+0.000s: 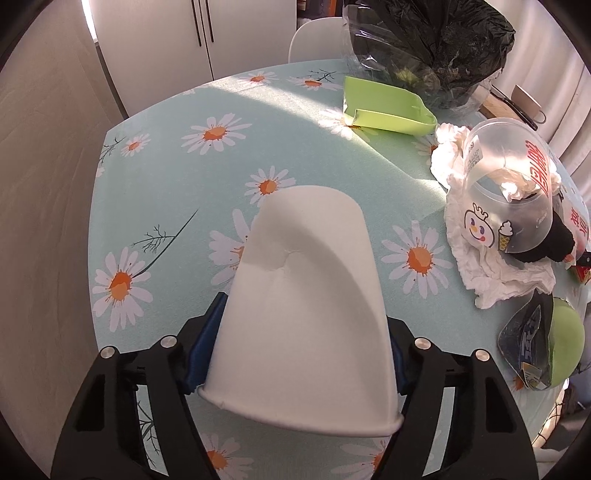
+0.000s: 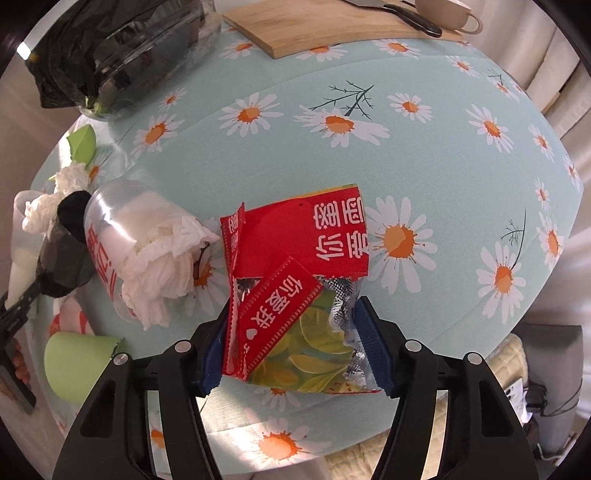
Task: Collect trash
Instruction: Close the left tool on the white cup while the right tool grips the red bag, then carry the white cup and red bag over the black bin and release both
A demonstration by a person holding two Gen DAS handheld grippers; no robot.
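Note:
My left gripper (image 1: 295, 354) is shut on a dented white paper cup (image 1: 303, 306), held upside down above the daisy tablecloth (image 1: 177, 177). My right gripper (image 2: 291, 343) is shut on a torn red snack wrapper (image 2: 295, 258) with a foil lining and leaf print, held over the table. A black trash bag in a clear bin (image 1: 424, 44) stands at the far side; it also shows in the right wrist view (image 2: 122, 51). A clear plastic cup (image 1: 517, 184) lies on crumpled white tissue (image 1: 491, 273); in the right wrist view the cup (image 2: 110, 221) has tissue (image 2: 162, 258) spilling out.
A green dustpan (image 1: 388, 107) lies near the bin. A green cup (image 1: 565, 343) with a dark wrapper (image 1: 524, 339) lies at the right edge; the cup also shows in the right wrist view (image 2: 77, 362). A wooden board (image 2: 332, 26), knife (image 2: 410, 14) and mug (image 2: 447, 13) sit at the back.

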